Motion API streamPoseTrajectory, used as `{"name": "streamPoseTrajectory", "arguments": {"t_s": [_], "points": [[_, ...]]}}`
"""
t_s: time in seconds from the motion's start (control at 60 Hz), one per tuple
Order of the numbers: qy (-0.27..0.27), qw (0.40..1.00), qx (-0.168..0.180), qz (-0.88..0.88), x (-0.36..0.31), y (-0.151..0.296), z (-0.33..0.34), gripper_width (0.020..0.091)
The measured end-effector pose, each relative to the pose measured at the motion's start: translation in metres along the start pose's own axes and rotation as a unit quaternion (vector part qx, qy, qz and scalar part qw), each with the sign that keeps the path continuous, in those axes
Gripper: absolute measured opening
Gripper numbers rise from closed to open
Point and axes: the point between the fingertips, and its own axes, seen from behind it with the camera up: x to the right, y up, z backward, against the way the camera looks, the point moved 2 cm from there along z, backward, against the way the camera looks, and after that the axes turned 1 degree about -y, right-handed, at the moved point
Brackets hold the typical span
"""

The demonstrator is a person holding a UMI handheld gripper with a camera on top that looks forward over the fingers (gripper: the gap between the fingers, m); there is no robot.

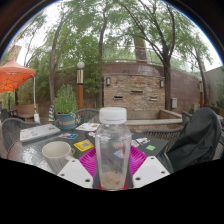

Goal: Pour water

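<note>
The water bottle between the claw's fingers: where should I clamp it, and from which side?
Judging by its pose, grip the water bottle at mid-body, below the white cap, coming straight on and level as the claw sits now. It stands upright with straight, round sides between the pink pads. Whether both pads already press on it cannot be told. The paper cup stands close on one side.

outdoors, on a patio. round glass-topped patio table (40,152) underfoot of everything, with a flat grey rectangular book or tablet (38,132) at ten o'clock on its top. small blue pot holding a leafy green plant (67,113) farther back, toward eleven o'clock. small yellow-and-green square card (83,146) near the middle, a green flat packet (150,148) at three o'clock. dark metal mesh chair (194,137) beside the table at three o'clock. beyond, at twelve o'clock, a stone-faced outdoor fireplace wall (133,90). orange canopy (14,76) off at nine o'clock. tall green trees (110,30) overhead.
</note>
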Motion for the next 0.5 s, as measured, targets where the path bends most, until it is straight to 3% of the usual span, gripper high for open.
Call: {"name": "streamPoseTrajectory", "arguments": {"t_s": [0.117,0.2,0.267,0.317,0.35,0.417,0.5], "points": [[0.005,1.0,0.003,0.005,-0.002,0.001,0.0,0.0398],[0.006,1.0,-0.006,0.004,-0.002,0.001,0.0,0.0466],[-0.002,0.999,-0.04,-0.003,0.004,-0.01,0.002,0.0565],[-0.013,0.996,-0.09,-0.001,0.003,-0.03,0.006,0.075],[-0.02,0.994,-0.105,0.002,0.003,-0.035,0.009,0.0858],[-0.03,0.993,-0.116,0.009,0.004,-0.043,0.02,0.0809],[-0.032,0.99,-0.137,0.009,-0.003,-0.046,0.037,0.0818]]}}
